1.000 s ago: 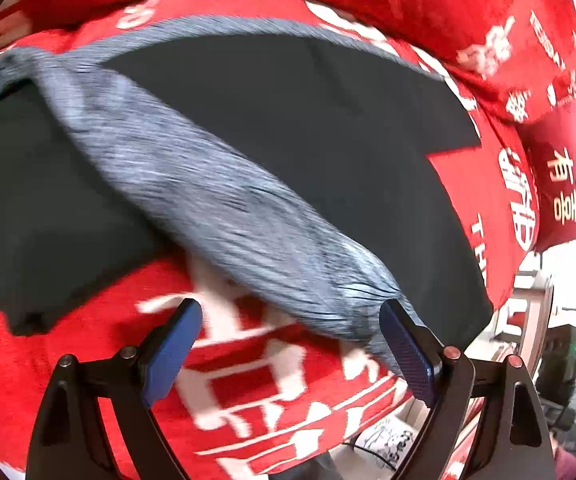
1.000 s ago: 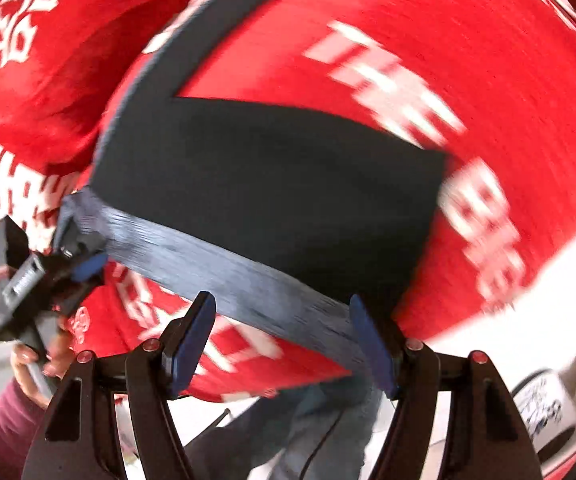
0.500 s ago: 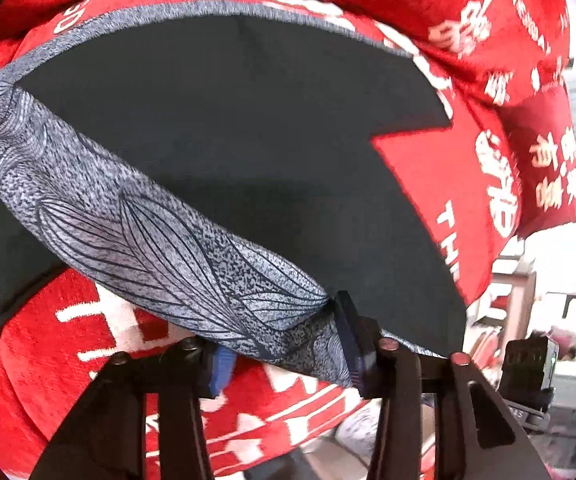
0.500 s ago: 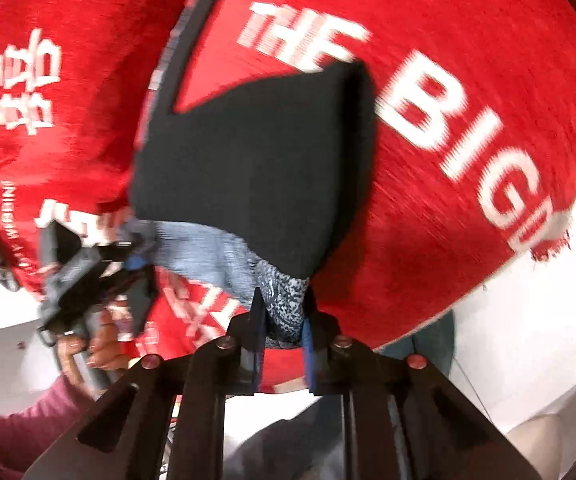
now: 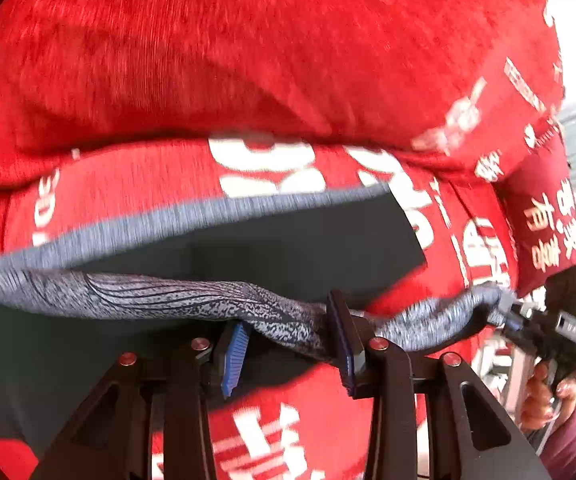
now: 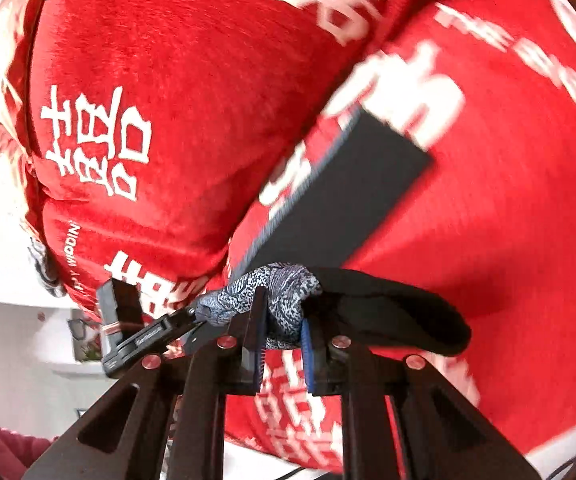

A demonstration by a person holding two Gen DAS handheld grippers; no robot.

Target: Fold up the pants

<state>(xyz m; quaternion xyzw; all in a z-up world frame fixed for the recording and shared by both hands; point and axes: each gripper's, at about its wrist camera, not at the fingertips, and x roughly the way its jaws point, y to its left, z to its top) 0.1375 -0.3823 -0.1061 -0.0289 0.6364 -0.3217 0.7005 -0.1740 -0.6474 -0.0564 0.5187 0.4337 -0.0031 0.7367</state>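
The black pants point(image 5: 288, 248) with a grey patterned waistband point(image 5: 147, 296) lie on a red blanket point(image 5: 247, 60). My left gripper point(image 5: 288, 340) is shut on the waistband, which is bunched between its blue pads and lifted off the blanket. The band runs on to the right, where my right gripper point(image 5: 516, 316) pinches its other end, held by a hand point(image 5: 544, 396). In the right wrist view my right gripper point(image 6: 283, 344) is shut on the bunched waistband point(image 6: 279, 300), with black cloth point(image 6: 388, 312) draped to its right. The left gripper point(image 6: 155, 332) grips close beside it. One pant leg point(image 6: 348, 192) stretches away over the blanket.
The red blanket point(image 6: 167, 80) with white lettering covers a bed and bulges in a fold at the back. A red cushion point(image 5: 544, 216) with white characters lies at the right. A white wall and shelf point(image 6: 27, 340) show at the left, beyond the bed's edge.
Both grippers went from open around the waistband to shut on it. They lifted it and carried it across the blanket, so the black cloth now hangs from the band.
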